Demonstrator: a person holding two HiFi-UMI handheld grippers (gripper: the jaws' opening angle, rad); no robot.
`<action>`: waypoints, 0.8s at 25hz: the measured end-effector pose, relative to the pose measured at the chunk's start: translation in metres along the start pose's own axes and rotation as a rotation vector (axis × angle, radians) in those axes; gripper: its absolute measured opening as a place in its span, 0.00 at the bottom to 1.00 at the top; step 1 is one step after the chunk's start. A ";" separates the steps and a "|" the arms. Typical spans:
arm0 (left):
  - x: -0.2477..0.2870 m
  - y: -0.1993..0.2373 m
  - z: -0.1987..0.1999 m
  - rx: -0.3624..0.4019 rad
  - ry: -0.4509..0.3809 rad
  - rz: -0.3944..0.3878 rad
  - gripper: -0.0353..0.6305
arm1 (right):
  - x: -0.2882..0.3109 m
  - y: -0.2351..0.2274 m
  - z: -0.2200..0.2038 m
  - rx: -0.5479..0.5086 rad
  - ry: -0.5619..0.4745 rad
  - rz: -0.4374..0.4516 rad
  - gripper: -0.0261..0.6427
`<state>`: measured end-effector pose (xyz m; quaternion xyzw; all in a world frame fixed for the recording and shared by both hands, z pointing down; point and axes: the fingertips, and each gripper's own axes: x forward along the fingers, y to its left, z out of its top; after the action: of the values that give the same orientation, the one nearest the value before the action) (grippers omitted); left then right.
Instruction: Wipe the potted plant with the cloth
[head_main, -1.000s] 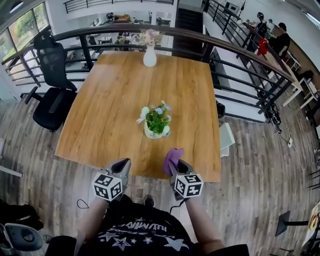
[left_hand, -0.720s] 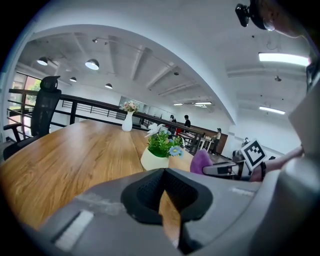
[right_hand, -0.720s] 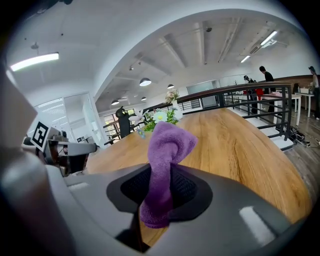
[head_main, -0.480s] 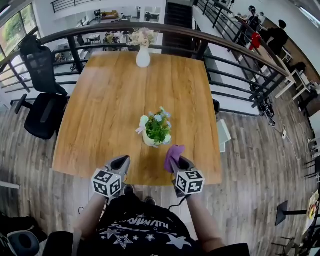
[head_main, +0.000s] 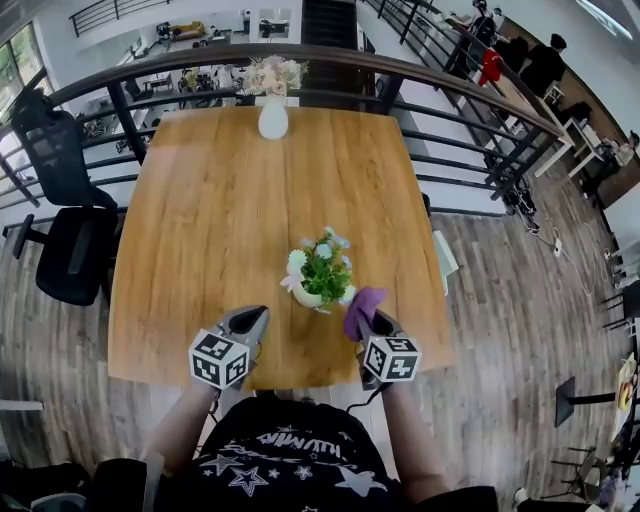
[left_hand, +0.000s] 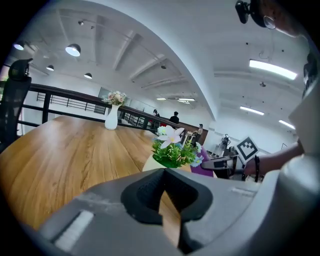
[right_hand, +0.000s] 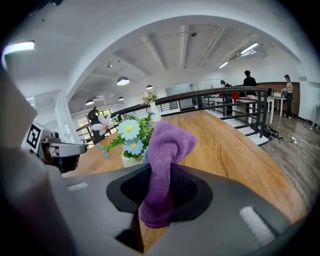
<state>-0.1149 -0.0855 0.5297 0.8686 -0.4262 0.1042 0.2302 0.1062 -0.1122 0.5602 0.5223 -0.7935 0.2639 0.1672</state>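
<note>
A small potted plant (head_main: 320, 271) with green leaves and white, pink and blue flowers stands in a cream pot near the table's front edge; it also shows as the potted plant (left_hand: 174, 151) and the potted plant (right_hand: 127, 138). My right gripper (head_main: 368, 312) is shut on a purple cloth (head_main: 362, 309), just right of the pot and close to it. The cloth (right_hand: 162, 167) hangs from the closed jaws and bulges above them. My left gripper (head_main: 250, 322) is shut with nothing in it, over the table's front edge, left of the plant.
The wooden table (head_main: 220, 200) carries a white vase of flowers (head_main: 272, 112) at its far edge. A dark railing (head_main: 440, 90) curves behind and to the right. A black office chair (head_main: 60, 230) stands left of the table. People stand far off at the back right.
Both grippers have moved forward over the table's front edge toward the plant. The purple cloth now sits close beside the pot. Neither gripper's jaws have changed.
</note>
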 end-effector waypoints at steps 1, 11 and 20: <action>0.002 0.002 0.001 0.007 0.004 -0.016 0.06 | 0.001 -0.002 0.000 0.005 0.001 -0.016 0.19; 0.030 0.004 -0.014 0.072 0.069 -0.133 0.06 | 0.006 -0.026 -0.010 0.032 0.038 -0.091 0.19; 0.057 -0.011 -0.028 0.142 0.127 -0.122 0.43 | 0.033 -0.055 0.005 -0.032 0.117 0.028 0.19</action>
<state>-0.0709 -0.1060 0.5725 0.8988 -0.3486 0.1747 0.2005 0.1439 -0.1567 0.5873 0.4922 -0.7936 0.2836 0.2180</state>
